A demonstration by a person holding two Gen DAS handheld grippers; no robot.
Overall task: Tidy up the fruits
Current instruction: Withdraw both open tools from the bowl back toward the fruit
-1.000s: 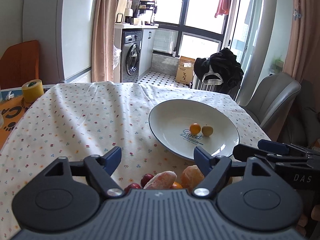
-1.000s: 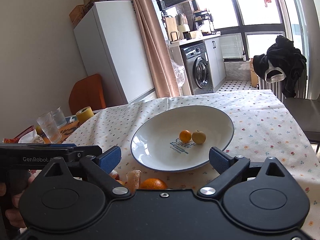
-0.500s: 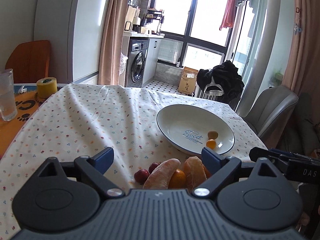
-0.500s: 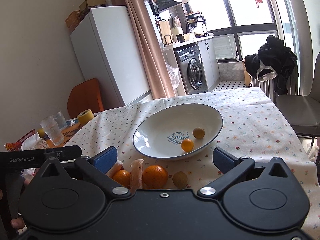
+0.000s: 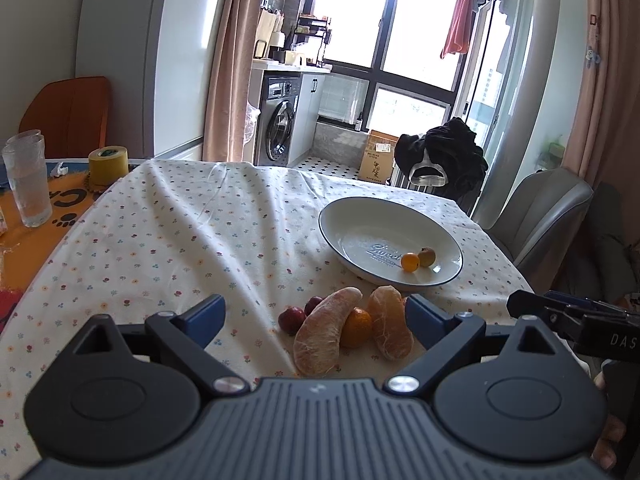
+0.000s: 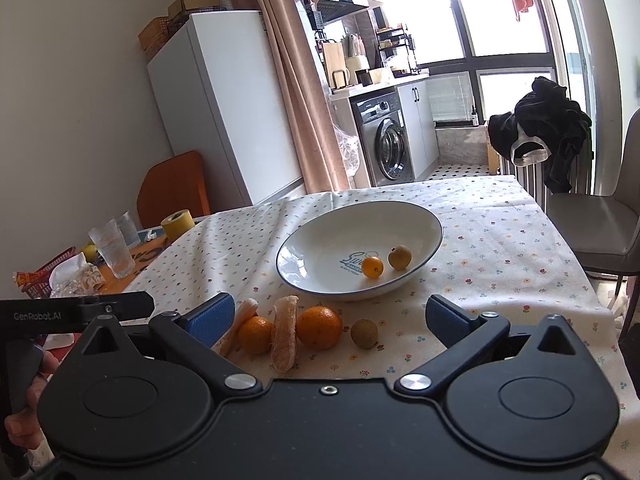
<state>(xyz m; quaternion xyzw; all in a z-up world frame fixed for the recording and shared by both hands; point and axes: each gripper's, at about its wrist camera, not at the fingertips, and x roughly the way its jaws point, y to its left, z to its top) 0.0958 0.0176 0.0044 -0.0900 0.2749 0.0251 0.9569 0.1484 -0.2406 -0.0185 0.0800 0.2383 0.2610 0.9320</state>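
A white plate (image 5: 360, 222) (image 6: 320, 240) holds a small orange fruit (image 5: 410, 261) (image 6: 372, 267) and a brownish round fruit (image 5: 427, 256) (image 6: 399, 257). In front of it on the floral cloth lie two peeled pomelo wedges (image 5: 324, 330) (image 5: 390, 328) (image 6: 285, 338), small oranges (image 5: 357, 328) (image 6: 319, 327) (image 6: 256, 335), two dark red fruits (image 5: 292, 319) and a brown longan (image 6: 364, 333). My left gripper (image 5: 316, 316) hangs open above the pile, empty. My right gripper (image 6: 330, 316) is open too, empty, just short of the fruit.
Glasses (image 5: 28, 180) (image 6: 112, 252), a yellow tape roll (image 5: 108, 162) (image 6: 178, 224) and snack clutter (image 6: 60, 280) sit at the table's left. A grey chair (image 5: 548, 216) (image 6: 600, 224) stands at the right. The table edge is close on the right.
Both grippers have pulled back and risen from the plate, so the loose fruit pile now shows fully between their fingers. The two fruits in the plate rolled toward its near right side.
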